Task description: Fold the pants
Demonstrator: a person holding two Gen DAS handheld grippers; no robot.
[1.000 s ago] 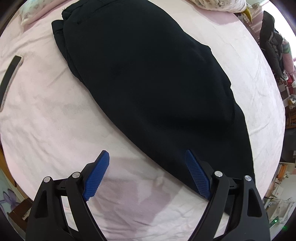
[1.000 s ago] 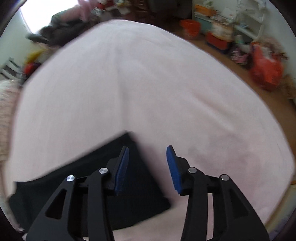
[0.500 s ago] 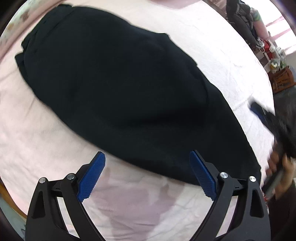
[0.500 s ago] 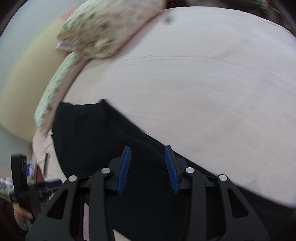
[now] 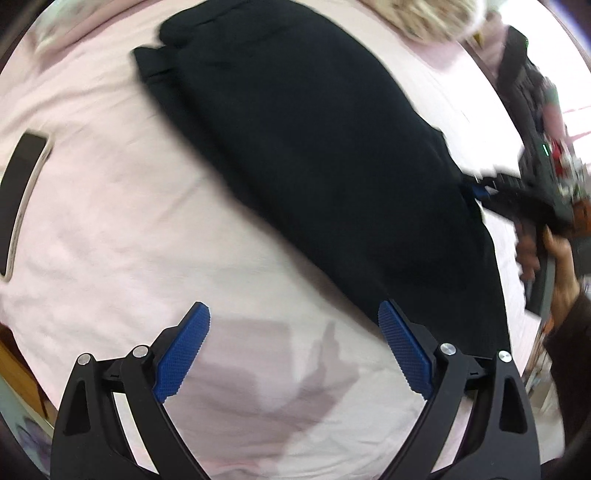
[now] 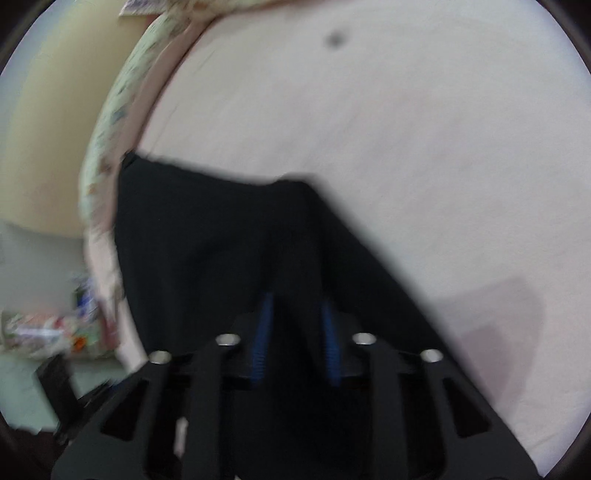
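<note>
The black pants (image 5: 314,147) lie folded lengthwise on a pink bed sheet (image 5: 110,221), running from the far left to the near right. My left gripper (image 5: 295,328) is open and empty, hovering over the sheet at the pants' near edge. My right gripper (image 5: 480,190) shows in the left wrist view at the pants' right edge. In the right wrist view my right gripper (image 6: 295,314) has its blue pads close together with black pants cloth (image 6: 221,240) between them; the frame is blurred.
A phone (image 5: 20,192) lies on the sheet at the left. A flowered pillow (image 5: 424,18) lies beyond the pants and also shows in the right wrist view (image 6: 122,110). Room clutter (image 5: 546,110) stands past the bed's right side.
My right gripper has swung across the bed onto the pants and narrowed its jaws around the cloth. My left gripper stayed open and shifted its view over the pants.
</note>
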